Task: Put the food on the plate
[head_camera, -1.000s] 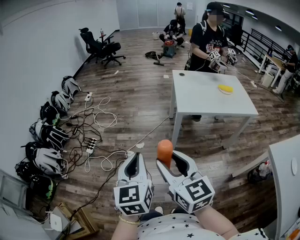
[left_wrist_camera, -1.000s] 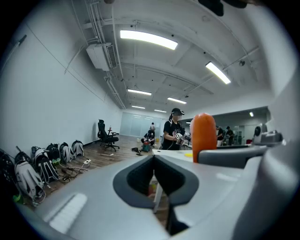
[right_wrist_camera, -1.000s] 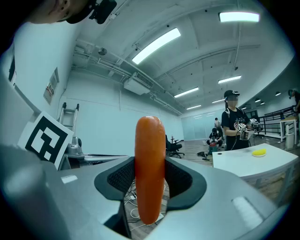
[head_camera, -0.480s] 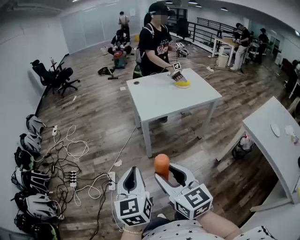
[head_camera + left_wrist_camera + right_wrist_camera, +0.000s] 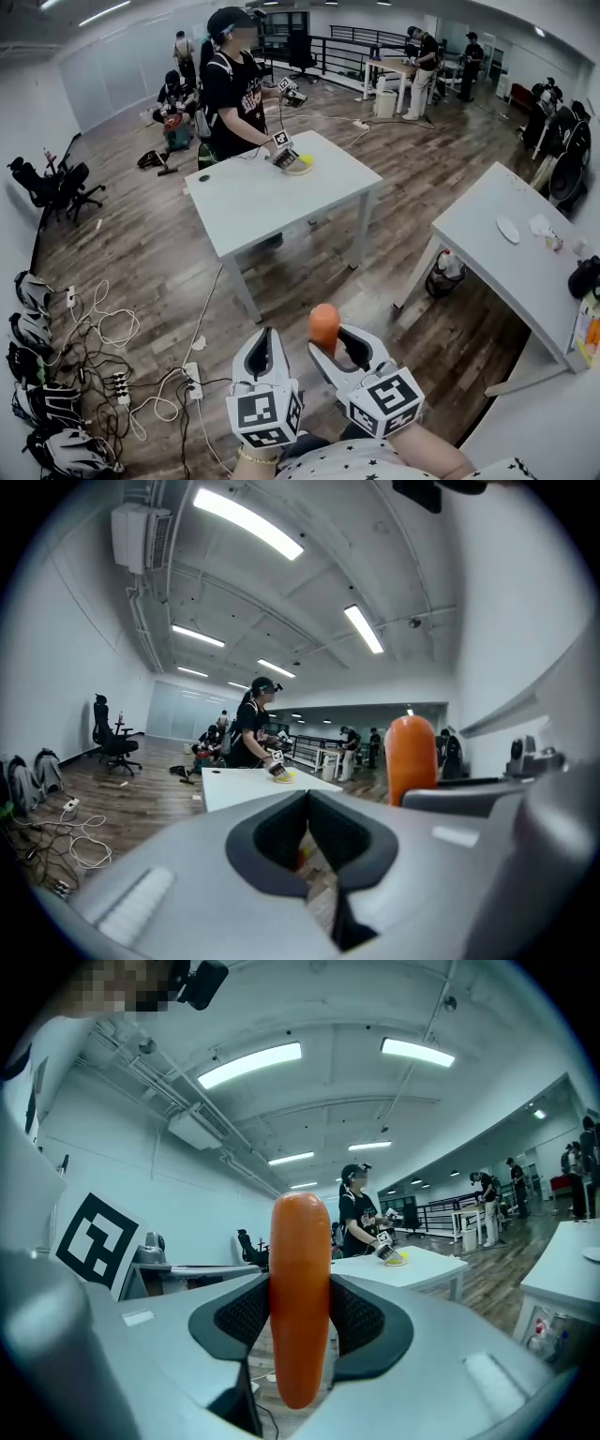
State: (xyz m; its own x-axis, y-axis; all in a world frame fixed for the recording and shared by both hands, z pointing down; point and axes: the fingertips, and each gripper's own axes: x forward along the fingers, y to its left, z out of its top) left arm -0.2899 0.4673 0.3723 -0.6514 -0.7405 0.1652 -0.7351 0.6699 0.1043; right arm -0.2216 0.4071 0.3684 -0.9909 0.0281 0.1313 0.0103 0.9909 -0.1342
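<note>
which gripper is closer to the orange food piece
Right. The right gripper is clamped on the orange food piece; the left gripper is shut and empty beside it, not touching.

Pale grey left gripper and right gripper, marker cubes, star-print top, perhaps a bracelet

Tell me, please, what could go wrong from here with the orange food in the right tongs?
1. The right tongs pinch the smooth orange carrot-shaped food upright across a narrow band, its top standing clear of the pads. It may pivot or slip and fall to the wooden floor.
2. The small white plate sits well off on the white table to the right, beside other small items, so a careless release might miss it.
</note>
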